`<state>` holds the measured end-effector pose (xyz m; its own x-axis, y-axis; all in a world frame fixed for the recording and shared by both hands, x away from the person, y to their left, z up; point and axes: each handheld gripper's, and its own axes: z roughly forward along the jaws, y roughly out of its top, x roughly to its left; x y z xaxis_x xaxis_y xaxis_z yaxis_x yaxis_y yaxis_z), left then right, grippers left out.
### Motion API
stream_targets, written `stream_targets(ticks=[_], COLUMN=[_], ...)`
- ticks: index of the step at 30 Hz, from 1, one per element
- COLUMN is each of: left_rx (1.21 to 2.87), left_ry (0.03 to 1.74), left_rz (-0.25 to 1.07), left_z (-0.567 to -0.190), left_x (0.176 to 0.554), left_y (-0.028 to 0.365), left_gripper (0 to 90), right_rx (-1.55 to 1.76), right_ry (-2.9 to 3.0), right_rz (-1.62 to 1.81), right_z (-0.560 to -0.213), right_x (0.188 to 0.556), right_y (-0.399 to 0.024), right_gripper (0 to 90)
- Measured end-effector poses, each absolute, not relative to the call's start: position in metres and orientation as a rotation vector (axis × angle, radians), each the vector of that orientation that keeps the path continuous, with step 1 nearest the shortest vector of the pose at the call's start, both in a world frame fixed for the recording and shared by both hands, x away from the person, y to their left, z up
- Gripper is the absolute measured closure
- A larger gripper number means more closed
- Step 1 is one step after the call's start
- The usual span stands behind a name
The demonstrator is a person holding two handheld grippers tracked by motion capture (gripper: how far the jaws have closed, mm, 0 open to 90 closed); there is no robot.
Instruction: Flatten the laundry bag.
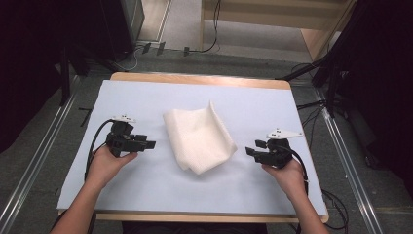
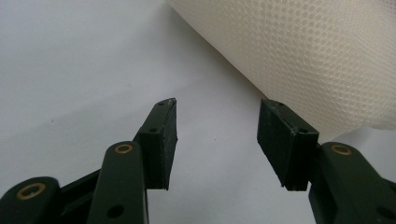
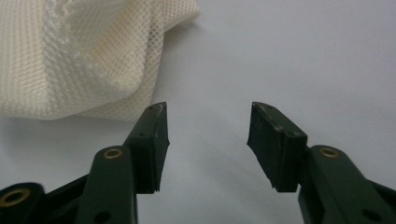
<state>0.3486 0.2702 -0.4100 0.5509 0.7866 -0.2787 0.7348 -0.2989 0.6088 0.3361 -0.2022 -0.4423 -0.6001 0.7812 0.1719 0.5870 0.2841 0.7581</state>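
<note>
Two grippers, left (image 1: 150,144) and right (image 1: 250,150), stand spread and empty beside the folded mesh cloth (image 1: 198,139). Pinching one loose layer could drag the fold open.

You held your left gripper (image 1: 148,144) and right gripper (image 1: 249,150) low, fingers (image 2: 161,140) apart, pointing inward, empty.

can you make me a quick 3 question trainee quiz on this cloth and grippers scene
1. True or false: the left gripper is clamped on the white mesh cloth.
2. What lies between the two grippers on the table?
A. a folded cloth
B. a plate
C. a box
3. How do the right gripper jaws stand?

Key:
1. False; its jaws are apart with bare table between them.
2. A.
3. Open, holding nothing, beside the cloth.
</note>
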Motion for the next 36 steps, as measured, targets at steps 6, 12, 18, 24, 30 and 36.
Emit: stream_targets(ticks=[6, 12, 18, 24, 30, 36], left_rx=[2.087, 2.071, 2.088, 2.101, 2.092, 2.084], left_ry=[1.208, 1.217, 1.224, 1.213, 1.21, 1.21], left_rz=[0.092, 0.071, 0.058, 0.024, 0.056, 0.058], left_z=[-0.41, -0.407, -0.407, -0.405, -0.403, -0.401], left_x=[0.349, 0.349, 0.348, 0.347, 0.347, 0.347], left_y=[0.268, 0.268, 0.269, 0.27, 0.273, 0.276], left_gripper=[49.8, 53.9, 57.3, 65.9, 59.4, 59.3], right_rx=[1.277, 1.289, 1.288, 1.285, 1.267, 1.237], right_ry=[2.337, 2.37, 2.417, 2.466, 2.475, 2.46], right_rz=[1.225, 1.231, 1.224, 1.206, 1.233, 1.269], right_z=[-0.441, -0.439, -0.436, -0.439, -0.437, -0.43], right_x=[0.334, 0.331, 0.328, 0.33, 0.33, 0.33], right_y=[-0.201, -0.196, -0.187, -0.179, -0.169, -0.161], right_gripper=[54.7, 64.5, 79.9, 85.8, 86.1, 87.6])
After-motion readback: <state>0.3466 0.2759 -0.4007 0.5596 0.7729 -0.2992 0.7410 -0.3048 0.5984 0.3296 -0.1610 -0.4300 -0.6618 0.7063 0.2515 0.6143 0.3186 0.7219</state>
